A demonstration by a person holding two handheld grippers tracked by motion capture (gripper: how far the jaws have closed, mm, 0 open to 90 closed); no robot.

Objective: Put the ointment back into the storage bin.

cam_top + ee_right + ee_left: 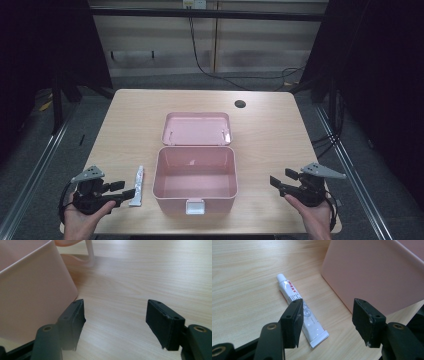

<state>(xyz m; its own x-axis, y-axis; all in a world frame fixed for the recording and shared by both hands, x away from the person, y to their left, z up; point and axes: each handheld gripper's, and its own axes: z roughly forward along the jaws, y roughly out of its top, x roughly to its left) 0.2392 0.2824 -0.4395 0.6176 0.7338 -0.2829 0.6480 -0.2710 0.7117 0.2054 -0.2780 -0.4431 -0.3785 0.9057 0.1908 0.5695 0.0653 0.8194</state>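
A pink box [156, 175] stands open at the middle of the table, its lid [196, 128] lying back behind it. A white tube [137, 186] lies flat on the wood just left of the box. My left gripper [124, 190] is at the front left and points toward the tube's near end. In the left gripper view its jaws [328, 312] stand open, with the tube [290, 290] lying past the left jaw and the box wall [374, 272] at right. My right gripper [281, 180] is at the front right, open [115, 312] over bare wood, with the box [32, 290] to its left.
The wooden table [280, 135] has a dark round hole [240, 104] near its far right corner. Metal rails run along both sides of the table, and cables lie on the floor behind it.
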